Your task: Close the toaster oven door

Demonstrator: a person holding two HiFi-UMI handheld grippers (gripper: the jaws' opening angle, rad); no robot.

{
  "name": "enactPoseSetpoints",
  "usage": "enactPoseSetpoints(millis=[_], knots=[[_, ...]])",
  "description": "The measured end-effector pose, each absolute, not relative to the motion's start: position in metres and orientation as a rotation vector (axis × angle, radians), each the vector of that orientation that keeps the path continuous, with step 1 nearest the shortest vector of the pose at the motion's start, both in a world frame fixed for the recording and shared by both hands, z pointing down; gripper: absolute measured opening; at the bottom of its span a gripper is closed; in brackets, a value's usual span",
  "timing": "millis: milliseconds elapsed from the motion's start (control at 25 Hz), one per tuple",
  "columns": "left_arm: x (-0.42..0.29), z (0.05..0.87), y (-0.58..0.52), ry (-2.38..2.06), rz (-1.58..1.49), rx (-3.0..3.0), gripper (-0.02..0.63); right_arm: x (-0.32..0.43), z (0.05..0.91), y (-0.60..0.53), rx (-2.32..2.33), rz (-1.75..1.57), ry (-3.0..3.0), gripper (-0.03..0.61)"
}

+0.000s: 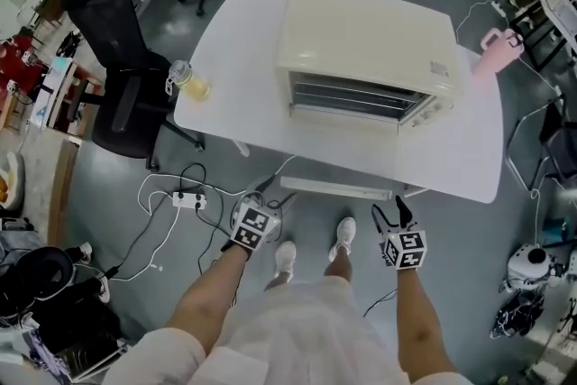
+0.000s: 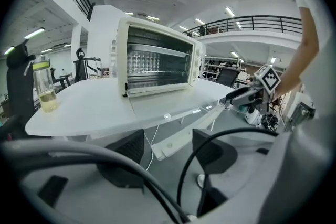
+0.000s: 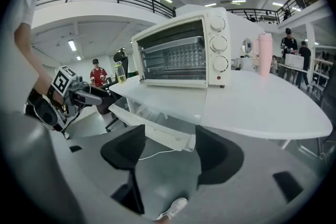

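Note:
A cream toaster oven [image 1: 365, 50] stands on the white table [image 1: 451, 158]. Its glass door hangs open and flat over the table's near edge, ending in a white handle bar [image 1: 335, 187]. My left gripper [image 1: 270, 199] is below the handle's left end and my right gripper [image 1: 390, 214] below its right end, both apart from it. In the left gripper view the oven [image 2: 157, 63] and the handle [image 2: 184, 136] lie ahead of the open left gripper [image 2: 168, 157]. In the right gripper view the right gripper [image 3: 170, 152] is open under the handle [image 3: 157, 134], with nothing between the fingers.
A bottle of yellow liquid [image 1: 185, 78] stands at the table's left edge and a pink jug [image 1: 499, 50] at its far right. A black office chair [image 1: 117, 59] is left of the table. A power strip with cables [image 1: 189, 200] lies on the floor by my feet [image 1: 285, 259].

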State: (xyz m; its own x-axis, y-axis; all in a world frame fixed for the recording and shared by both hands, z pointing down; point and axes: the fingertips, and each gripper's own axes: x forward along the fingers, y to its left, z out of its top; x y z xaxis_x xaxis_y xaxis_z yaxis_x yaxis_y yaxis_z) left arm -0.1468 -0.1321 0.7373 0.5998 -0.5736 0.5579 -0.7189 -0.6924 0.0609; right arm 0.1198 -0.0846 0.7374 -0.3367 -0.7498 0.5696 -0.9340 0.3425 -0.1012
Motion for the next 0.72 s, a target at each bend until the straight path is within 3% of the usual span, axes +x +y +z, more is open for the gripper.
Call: enactPoseSetpoints(millis=[720], knots=[[-0.143,0.794,-0.132,-1.009,0.857,2.418,0.264,0.124,0.798,-0.088,1.374,0.696,-2.074,0.304]])
